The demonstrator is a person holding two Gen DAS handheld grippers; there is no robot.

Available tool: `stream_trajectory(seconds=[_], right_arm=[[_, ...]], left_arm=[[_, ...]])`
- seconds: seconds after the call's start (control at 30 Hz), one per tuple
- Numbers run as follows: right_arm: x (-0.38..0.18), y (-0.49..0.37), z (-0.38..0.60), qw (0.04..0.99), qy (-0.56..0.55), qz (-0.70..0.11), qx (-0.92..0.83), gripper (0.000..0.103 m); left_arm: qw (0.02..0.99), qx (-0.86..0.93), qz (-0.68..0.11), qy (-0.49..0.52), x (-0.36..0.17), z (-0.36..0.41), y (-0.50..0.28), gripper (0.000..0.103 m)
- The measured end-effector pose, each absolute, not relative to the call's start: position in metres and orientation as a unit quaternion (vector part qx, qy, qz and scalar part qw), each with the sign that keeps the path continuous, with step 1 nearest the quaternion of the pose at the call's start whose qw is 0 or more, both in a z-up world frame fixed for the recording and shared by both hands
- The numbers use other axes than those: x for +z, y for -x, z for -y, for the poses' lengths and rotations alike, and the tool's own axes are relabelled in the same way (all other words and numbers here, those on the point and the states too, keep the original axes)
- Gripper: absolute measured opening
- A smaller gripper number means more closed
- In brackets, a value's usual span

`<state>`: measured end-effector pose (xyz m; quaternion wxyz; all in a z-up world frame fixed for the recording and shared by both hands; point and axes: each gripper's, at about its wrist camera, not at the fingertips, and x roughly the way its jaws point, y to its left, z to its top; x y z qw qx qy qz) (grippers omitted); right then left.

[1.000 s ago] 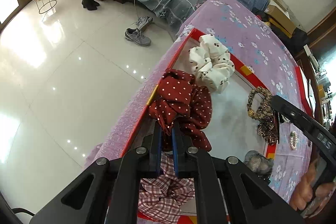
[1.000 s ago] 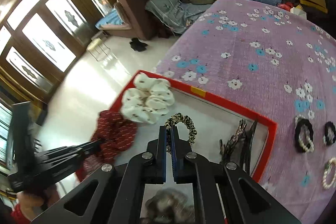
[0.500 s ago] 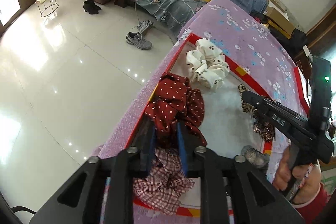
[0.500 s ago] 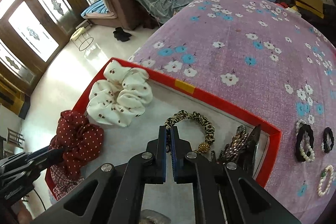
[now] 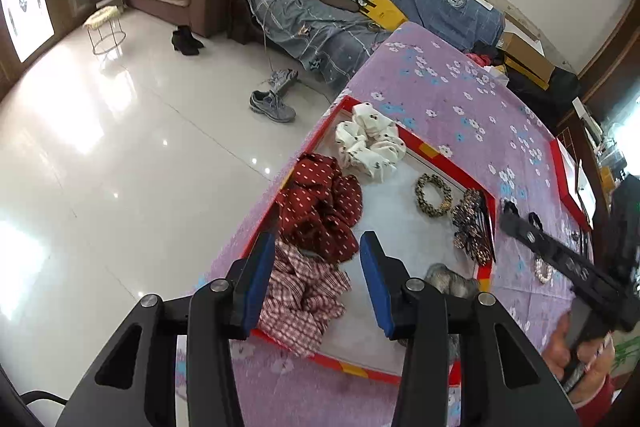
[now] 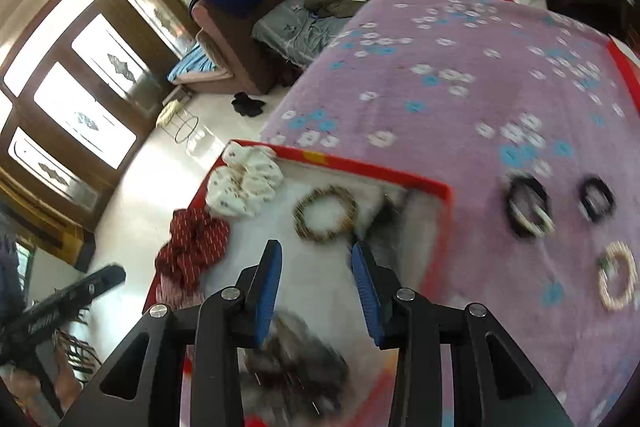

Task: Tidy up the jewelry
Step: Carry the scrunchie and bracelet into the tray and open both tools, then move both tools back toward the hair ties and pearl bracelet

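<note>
Red-rimmed tray [image 5: 436, 152] on your bench, which wears a purple flowered cloth [image 5: 448, 95]; contents as follows. Far corner: cream printed scrunchie [image 5: 370, 141]. Left edge: dark red dotted scrunchie [image 5: 320, 205], with a red-and-white checked scrunchie [image 5: 302, 297] touching it on the near side. Centre right: leopard-print hair tie [image 5: 433, 195], lying flat and apart from the others. Right wall: dark patterned hair clips [image 5: 472, 227], bunched. Near right corner: grey fluffy piece [image 5: 450, 281], exact kind unclear. Outside the tray, on the cloth: two black loops [image 6: 528, 205] and a pearl bracelet [image 6: 618, 275], blurred in the right view. Your left hand-held gripper [image 5: 318, 273] hangs over the checked and dotted scrunchies, jaws opening, nothing between them. Your right hand-held gripper [image 6: 316, 277] sits near the leopard tie, jaws likewise opening and empty. Likely step: fetching the pieces outside the tray. For a clean pick, bring your right gripper over one loop at a time, straddle a single side of the ring, and close only once the pads bracket it; then set it in the bare white middle, clear of the clips.
</note>
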<state>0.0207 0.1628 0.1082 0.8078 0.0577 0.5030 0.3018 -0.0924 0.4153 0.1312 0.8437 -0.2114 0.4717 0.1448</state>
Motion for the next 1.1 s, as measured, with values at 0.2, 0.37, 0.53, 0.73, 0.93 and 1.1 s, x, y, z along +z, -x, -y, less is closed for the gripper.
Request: stream_trajectory(seconds=[0.2, 0.37, 0.53, 0.73, 0.93, 1.1], right_arm=[[0.101, 0.011, -0.083, 0.819, -0.063, -0.508, 0.261, 0.043], [0.093, 0.024, -0.013, 0.826, -0.08, -0.515, 0.214, 0.043], [0.094, 0.035, 0.053, 0.838, -0.095, -0.51, 0.168, 0.042], [0.095, 0.046, 0.108, 0.846, -0.111, -0.503, 0.137, 0.043], [0.091, 0.049, 0.136, 0.847, -0.127, -0.501, 0.124, 0.045], [0.082, 0.04, 0.137, 0.843, -0.128, -0.506, 0.128, 0.045]], left_arm=[[0.85, 0.143, -0.474, 0.181, 0.138, -0.377, 0.096, 0.043], [0.855, 0.118, -0.479, 0.163, 0.14, -0.334, 0.093, 0.043], [0.864, 0.083, -0.477, 0.137, 0.146, -0.283, 0.084, 0.043], [0.868, 0.039, -0.482, 0.117, 0.149, -0.229, 0.067, 0.043], [0.863, 0.002, -0.495, 0.099, 0.138, -0.188, 0.031, 0.043], [0.858, -0.011, -0.505, 0.093, 0.126, -0.172, -0.014, 0.043]])
